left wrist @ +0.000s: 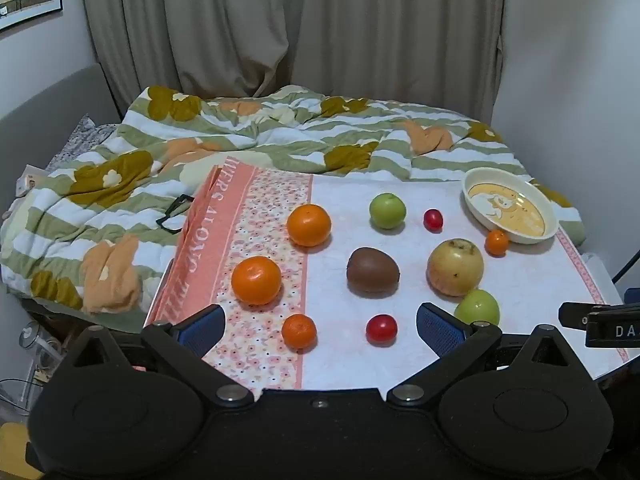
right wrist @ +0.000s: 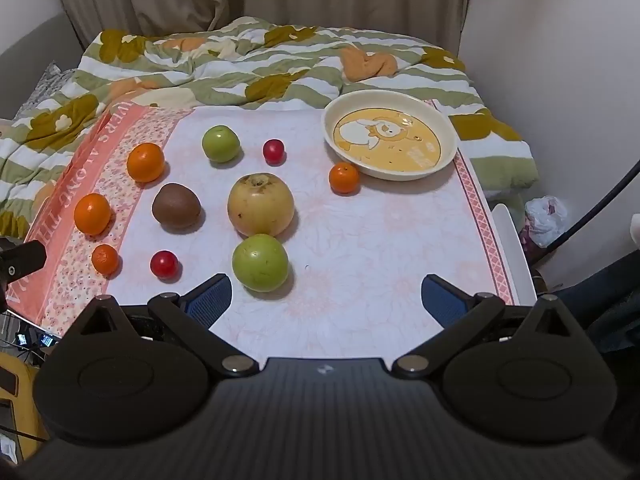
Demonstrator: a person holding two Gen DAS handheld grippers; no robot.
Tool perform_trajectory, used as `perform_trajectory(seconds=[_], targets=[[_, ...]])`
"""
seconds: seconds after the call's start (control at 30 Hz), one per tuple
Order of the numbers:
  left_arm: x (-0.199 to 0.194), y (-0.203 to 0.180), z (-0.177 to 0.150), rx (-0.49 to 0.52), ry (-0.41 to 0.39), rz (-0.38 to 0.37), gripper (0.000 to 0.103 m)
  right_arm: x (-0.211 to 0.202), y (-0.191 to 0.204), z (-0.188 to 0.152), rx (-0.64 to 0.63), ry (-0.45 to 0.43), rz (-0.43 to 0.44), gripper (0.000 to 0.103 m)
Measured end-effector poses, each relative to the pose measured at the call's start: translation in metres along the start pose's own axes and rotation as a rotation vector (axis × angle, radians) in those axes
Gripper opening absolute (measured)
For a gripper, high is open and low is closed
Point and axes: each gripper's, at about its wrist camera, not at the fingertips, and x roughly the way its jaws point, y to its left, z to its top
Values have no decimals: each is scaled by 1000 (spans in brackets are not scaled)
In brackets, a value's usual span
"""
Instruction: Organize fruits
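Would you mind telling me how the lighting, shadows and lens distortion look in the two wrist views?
Left wrist: even indoor light, soft shadows under the kiwi, fisheye bending the tablecloth edges. Right wrist: small glare spots on the plate, a soft shadow beside the near green apple, dark corners.

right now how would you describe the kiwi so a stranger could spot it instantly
Find the pale floral cloth on the table in front of the bed. Near its middle, just left of the big yellowish apple, lies the kiwi. It is the only brown, fuzzy, egg-shaped fruit among shiny orange, green and red ones.
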Motion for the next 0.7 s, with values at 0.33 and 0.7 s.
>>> perform_trajectory(seconds=[0.33, 0.7], targets=[[-3, 3, -2, -14, -32, -9, 103, 0, 0, -2, 5, 0, 5, 103], [-3, 5, -3, -14, -31, -14, 103, -5, 0, -2, 4, -5, 11, 103]])
